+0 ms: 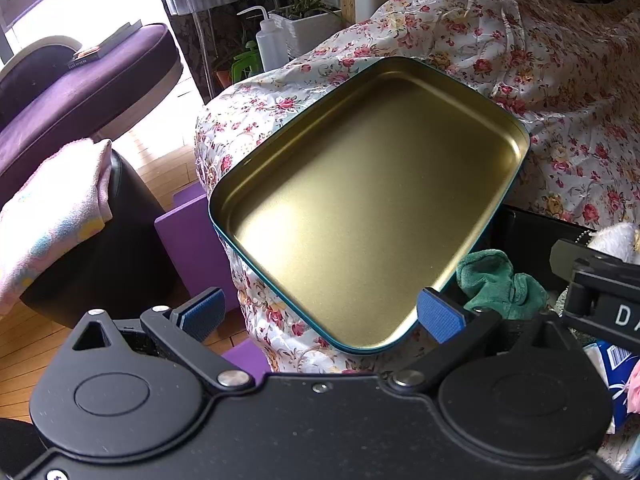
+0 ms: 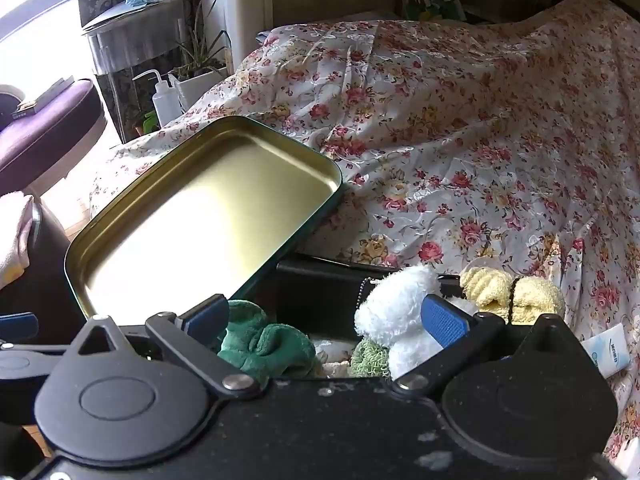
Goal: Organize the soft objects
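Note:
A shallow teal tin with a gold inside [image 1: 372, 200] lies empty on the floral cloth; it also shows in the right wrist view [image 2: 208, 216]. My left gripper [image 1: 320, 314] is open and empty over the tin's near edge. My right gripper [image 2: 326, 318] is open and empty above a black box [image 2: 316, 288] of soft toys: a green plush [image 2: 264, 344], a white plush [image 2: 396, 312] against the right finger, and a yellow plush [image 2: 516, 294]. The green plush [image 1: 496, 280] and the right gripper's body [image 1: 600, 300] show at the right of the left wrist view.
A floral cloth [image 2: 460, 140] covers the raised surface behind. A purple couch [image 1: 80, 76], a dark stool with a pink towel [image 1: 52, 216], purple blocks [image 1: 192, 236], a squeeze bottle [image 1: 270, 40] and potted plants [image 1: 308, 12] stand at left. A tissue pack [image 2: 608, 350] lies right.

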{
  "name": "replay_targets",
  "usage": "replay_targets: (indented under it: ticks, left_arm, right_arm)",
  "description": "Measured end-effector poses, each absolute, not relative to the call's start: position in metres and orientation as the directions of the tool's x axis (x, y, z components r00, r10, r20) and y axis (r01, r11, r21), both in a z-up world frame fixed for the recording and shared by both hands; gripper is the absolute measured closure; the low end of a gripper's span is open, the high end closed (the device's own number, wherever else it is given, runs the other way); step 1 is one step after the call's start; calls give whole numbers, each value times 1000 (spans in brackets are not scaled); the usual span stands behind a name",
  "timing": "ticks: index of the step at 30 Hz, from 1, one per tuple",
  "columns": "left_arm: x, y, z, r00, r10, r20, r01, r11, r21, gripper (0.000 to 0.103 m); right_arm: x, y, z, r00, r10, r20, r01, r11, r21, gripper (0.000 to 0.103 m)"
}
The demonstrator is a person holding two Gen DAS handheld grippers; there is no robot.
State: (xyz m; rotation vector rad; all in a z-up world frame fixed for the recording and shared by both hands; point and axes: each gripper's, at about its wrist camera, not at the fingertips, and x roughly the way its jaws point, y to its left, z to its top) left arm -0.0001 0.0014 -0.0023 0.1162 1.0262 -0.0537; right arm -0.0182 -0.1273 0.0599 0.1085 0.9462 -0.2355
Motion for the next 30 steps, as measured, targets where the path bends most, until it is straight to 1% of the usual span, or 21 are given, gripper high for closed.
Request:
replay_targets:
  ticks: [30]
  left_arm:
    - [-1, -4, -6, 502, 16, -865, 113, 990, 84, 4]
  right_arm:
    - [-15, -126, 55, 539, -142, -830, 243, 970, -9, 0]
